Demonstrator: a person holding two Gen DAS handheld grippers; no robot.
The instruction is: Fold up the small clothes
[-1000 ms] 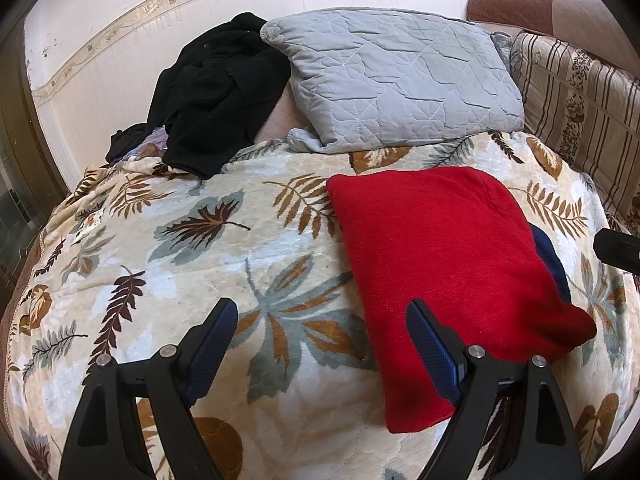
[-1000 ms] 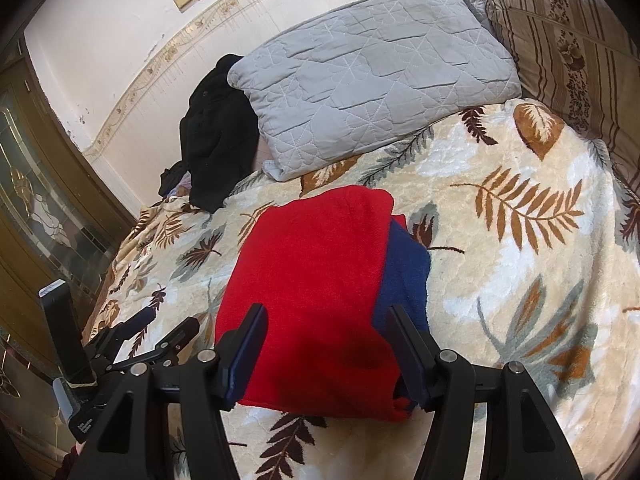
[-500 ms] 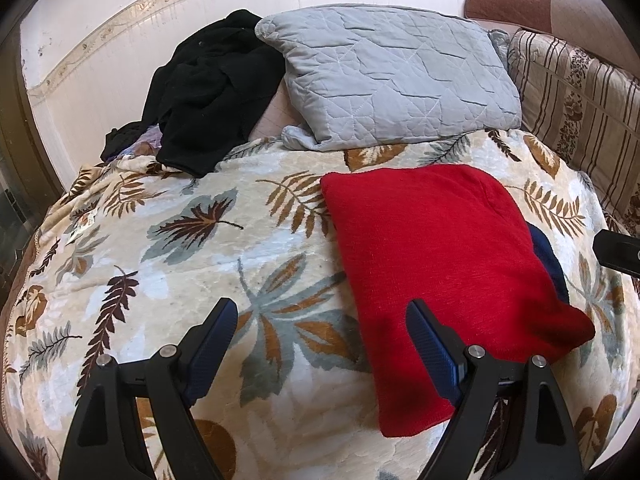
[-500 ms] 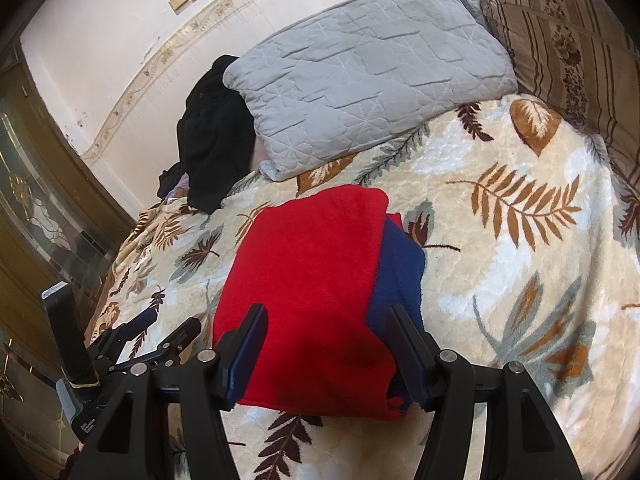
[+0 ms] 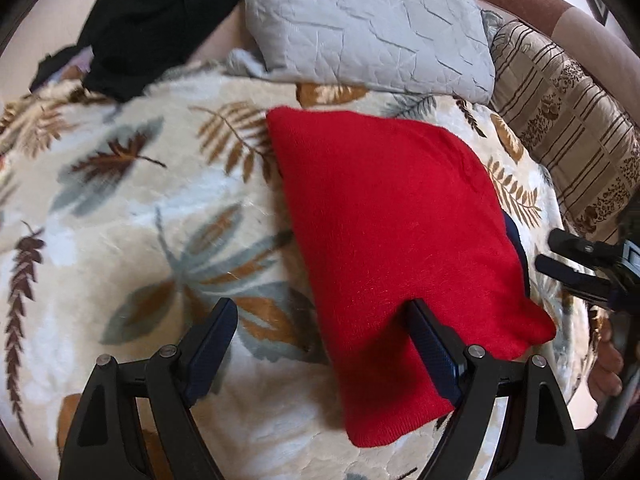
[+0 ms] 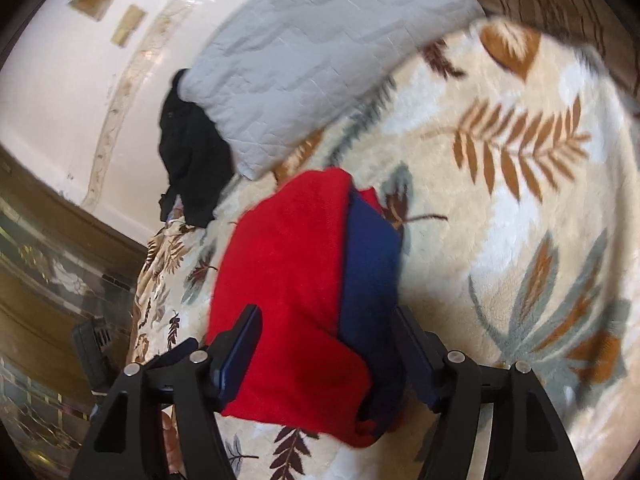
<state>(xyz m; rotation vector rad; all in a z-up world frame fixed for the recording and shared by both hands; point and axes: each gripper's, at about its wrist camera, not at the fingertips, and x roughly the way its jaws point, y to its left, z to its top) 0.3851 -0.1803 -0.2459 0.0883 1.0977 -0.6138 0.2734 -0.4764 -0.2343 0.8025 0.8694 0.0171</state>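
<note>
A folded red garment with a navy blue layer under its right side lies on the leaf-patterned blanket. My left gripper is open and empty over the garment's near left edge. My right gripper is open, its jaws either side of the garment's near end; it also shows at the right edge of the left wrist view.
A grey quilted pillow and a heap of black clothes lie at the head of the bed. A striped cushion stands on the right. A wooden door with glass is on the left.
Both grippers have moved forward and closer to the red garment, which now fills more of each view. The right view has tilted. The jaws stay open.
</note>
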